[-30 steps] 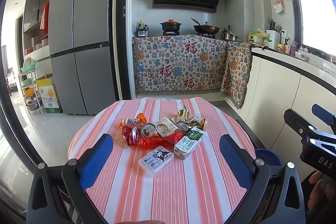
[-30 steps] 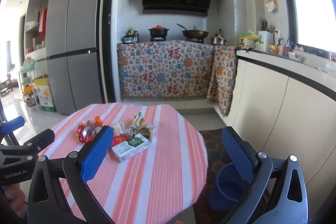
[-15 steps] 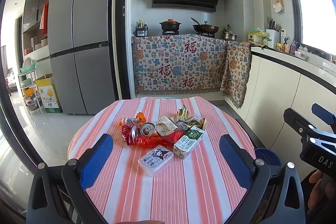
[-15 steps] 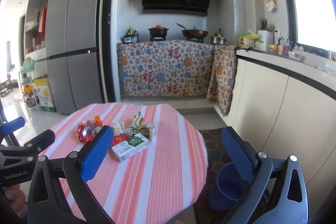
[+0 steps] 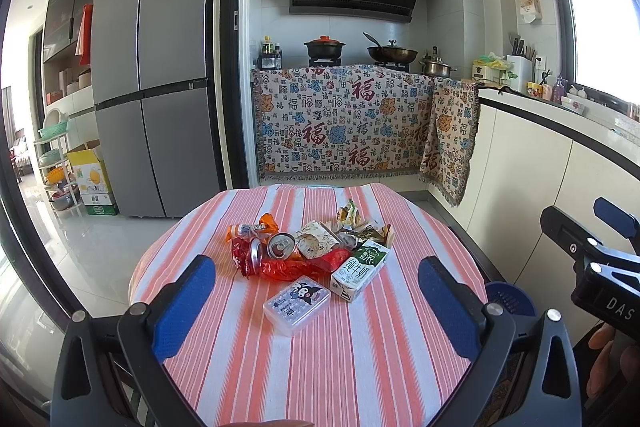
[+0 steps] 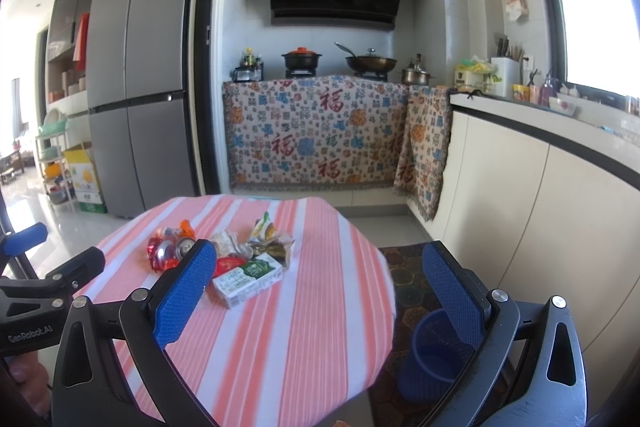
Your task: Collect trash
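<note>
Both claws, left (image 5: 316,303) and right (image 6: 320,291), are held wide open and empty, unmoved over the last second. Nothing has been collected yet: the trash pile (image 5: 308,251) lies untouched on the desk (image 5: 360,355).

White "DAS" is printed on the black right gripper body (image 5: 612,301), cut off at the frame edge. White "GenRobot.AI" is printed on the black left gripper body (image 6: 30,338). Large red "福" characters repeat across the patterned fringed cloth (image 5: 340,123). Green-and-white milk carton (image 5: 360,269): characters too small to read.
</note>
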`<state>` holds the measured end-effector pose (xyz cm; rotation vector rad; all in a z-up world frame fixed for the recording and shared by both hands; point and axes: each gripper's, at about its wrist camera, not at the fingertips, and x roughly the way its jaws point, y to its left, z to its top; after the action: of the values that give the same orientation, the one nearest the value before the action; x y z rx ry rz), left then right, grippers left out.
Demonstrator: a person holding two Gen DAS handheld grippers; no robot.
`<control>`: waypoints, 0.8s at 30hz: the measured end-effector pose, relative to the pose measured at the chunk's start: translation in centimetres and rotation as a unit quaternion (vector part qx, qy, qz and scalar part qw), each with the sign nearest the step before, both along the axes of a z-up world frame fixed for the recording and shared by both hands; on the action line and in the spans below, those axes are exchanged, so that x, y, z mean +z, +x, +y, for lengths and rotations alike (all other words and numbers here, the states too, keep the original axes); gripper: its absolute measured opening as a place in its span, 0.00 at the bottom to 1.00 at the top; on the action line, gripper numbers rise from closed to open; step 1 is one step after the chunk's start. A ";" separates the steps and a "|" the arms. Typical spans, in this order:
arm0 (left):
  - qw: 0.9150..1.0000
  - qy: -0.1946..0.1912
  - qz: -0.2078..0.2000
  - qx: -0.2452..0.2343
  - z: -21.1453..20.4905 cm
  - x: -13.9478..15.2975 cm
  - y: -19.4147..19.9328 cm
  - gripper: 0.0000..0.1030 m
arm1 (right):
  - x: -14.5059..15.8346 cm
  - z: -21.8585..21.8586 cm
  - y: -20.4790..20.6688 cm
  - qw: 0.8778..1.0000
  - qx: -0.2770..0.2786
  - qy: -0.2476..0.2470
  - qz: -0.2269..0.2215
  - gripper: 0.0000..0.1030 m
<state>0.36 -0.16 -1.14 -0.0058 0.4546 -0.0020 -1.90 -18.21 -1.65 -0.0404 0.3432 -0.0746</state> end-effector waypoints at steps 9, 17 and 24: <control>1.000 0.000 0.000 0.000 0.0 0.0 0.0 1.00 | -0.1 0.0 0.0 1.000 0.001 0.000 0.001 1.00; 1.000 0.000 0.000 0.000 0.0 0.0 0.0 1.00 | -0.2 -0.1 0.0 1.000 0.000 0.000 0.001 1.00; 1.000 0.000 0.000 0.000 0.0 0.0 0.0 1.00 | -0.2 -0.1 0.0 1.000 0.000 0.001 0.002 1.00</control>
<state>0.38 -0.21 -1.10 -0.0050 0.4556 -0.0019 -1.93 -18.29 -1.88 -0.0394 0.3477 -0.0740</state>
